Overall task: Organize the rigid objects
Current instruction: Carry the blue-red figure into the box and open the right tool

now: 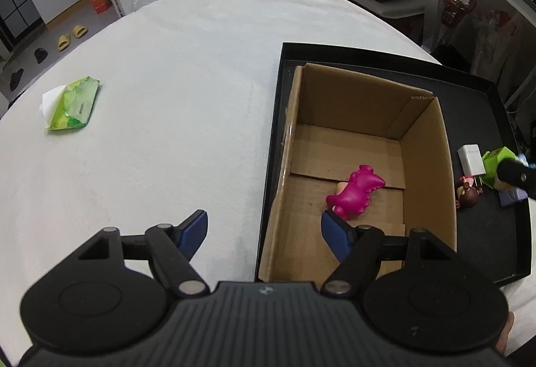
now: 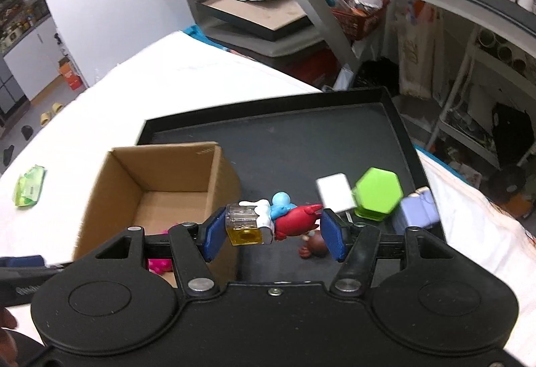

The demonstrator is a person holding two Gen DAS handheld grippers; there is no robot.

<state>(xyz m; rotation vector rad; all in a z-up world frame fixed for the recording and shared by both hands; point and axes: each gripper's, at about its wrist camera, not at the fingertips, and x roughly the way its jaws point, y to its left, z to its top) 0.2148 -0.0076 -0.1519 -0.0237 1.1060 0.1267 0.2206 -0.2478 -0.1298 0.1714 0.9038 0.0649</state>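
Blue-padded right gripper [image 2: 273, 228] is clamping a figurine [image 2: 278, 216], seemingly mid-carry; next, shifting over the cardboard box [image 2: 167, 176] and releasing. Left gripper [image 1: 264, 229] is hovering wide open, empty.

Surface: table [image 1: 187, 72] covered with a white cloth, rounded at its far edge. Directly on it: one black shallow tray [image 1: 351, 54], at the right side; one green wipes packet [image 1: 72, 104], lying flat near the left edge, well apart from the tray, with a white sheet sticking out from its far end. Remaining cloth between packet and tray is plain white, lightly creased.
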